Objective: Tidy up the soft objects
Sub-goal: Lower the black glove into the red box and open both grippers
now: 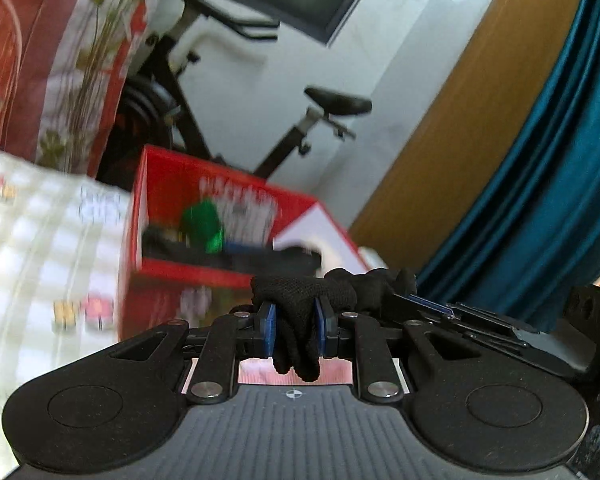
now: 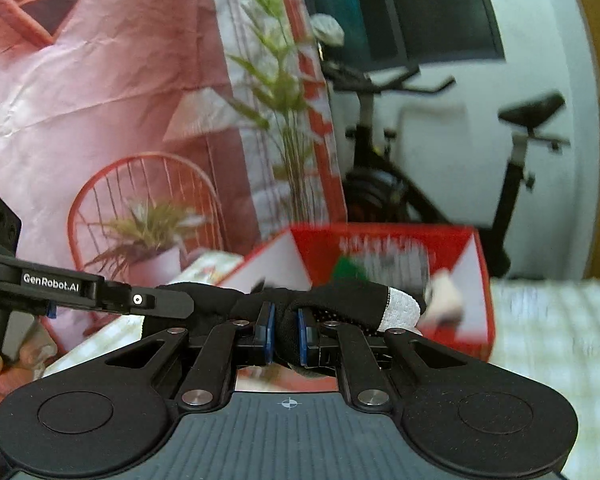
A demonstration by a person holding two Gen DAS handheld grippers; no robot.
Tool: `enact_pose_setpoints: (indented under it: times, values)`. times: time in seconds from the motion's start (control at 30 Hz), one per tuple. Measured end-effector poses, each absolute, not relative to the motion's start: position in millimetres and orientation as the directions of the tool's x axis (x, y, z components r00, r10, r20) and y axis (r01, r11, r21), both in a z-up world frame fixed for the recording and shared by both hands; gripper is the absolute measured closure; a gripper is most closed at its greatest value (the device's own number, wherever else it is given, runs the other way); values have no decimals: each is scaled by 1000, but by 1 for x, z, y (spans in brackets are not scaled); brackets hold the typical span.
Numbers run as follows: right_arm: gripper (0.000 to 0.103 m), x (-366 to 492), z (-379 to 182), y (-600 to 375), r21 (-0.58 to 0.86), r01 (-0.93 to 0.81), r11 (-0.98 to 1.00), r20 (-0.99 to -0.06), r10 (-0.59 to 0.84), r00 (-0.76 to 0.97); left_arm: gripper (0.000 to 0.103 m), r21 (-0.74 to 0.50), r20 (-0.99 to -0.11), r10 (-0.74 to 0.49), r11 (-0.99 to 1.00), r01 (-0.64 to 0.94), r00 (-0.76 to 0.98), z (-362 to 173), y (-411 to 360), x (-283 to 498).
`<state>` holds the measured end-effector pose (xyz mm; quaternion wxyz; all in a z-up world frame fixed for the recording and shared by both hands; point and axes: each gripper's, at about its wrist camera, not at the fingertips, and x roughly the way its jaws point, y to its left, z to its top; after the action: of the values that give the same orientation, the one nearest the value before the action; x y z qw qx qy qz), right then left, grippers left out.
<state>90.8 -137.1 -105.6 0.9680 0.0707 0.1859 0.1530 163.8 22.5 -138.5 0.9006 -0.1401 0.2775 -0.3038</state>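
The red box (image 2: 392, 280) stands open-topped on the checked cloth (image 2: 560, 340), its near rim facing both tools, with clear air above it. A black glove (image 2: 340, 304) spans the two grippers, apparently for carrying. The left gripper (image 1: 296, 330) and right gripper (image 2: 285, 334) are each clamped on it.
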Motion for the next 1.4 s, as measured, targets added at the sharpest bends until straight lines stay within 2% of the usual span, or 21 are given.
enact_pose_setpoints:
  times: [0.23,0.37,0.5,0.67,0.7,0.73,0.77,0.83,0.97,1.17,1.4]
  values:
    - [92,160,-85,-131,112,-262,959,-326,284,902,82,-434,-419,-591,797,419,690,-130,12,225]
    - [92,204,-97,-123,62,-244,968,-374,250,893,82,-475,-462,-572,805,356,677,-141,15,261]
    - [92,237,-118,-113,30,-229,973,-442,219,870,81,-415,-531,-520,848,329,669,-152,5,286]
    - [92,265,-134,-112,19,-203,979,-499,185,847,77,-395,-554,-495,864,312,669,-158,4,304]
    - [92,271,-137,-114,23,-186,982,-506,172,845,74,-389,-555,-491,867,312,671,-158,2,309]
    - [92,275,-138,-115,25,-167,986,-509,156,846,64,-381,-554,-490,868,318,673,-157,0,311]
    - [92,279,-139,-116,21,-148,989,-511,138,848,48,-366,-555,-483,873,323,678,-156,-2,311]
    - [89,285,-142,-117,5,-103,995,-518,91,850,38,-318,-544,-458,888,333,703,-152,-6,310]
    - [81,284,-146,-124,-24,-75,997,-524,51,850,36,-265,-535,-443,897,355,720,-148,-7,304]
    - [81,265,-140,-132,-10,-76,997,-518,60,853,35,-257,-531,-425,905,339,733,-140,1,288]
    - [81,218,-124,-131,38,-118,992,-469,123,875,35,-228,-547,-397,918,325,737,-125,12,252]
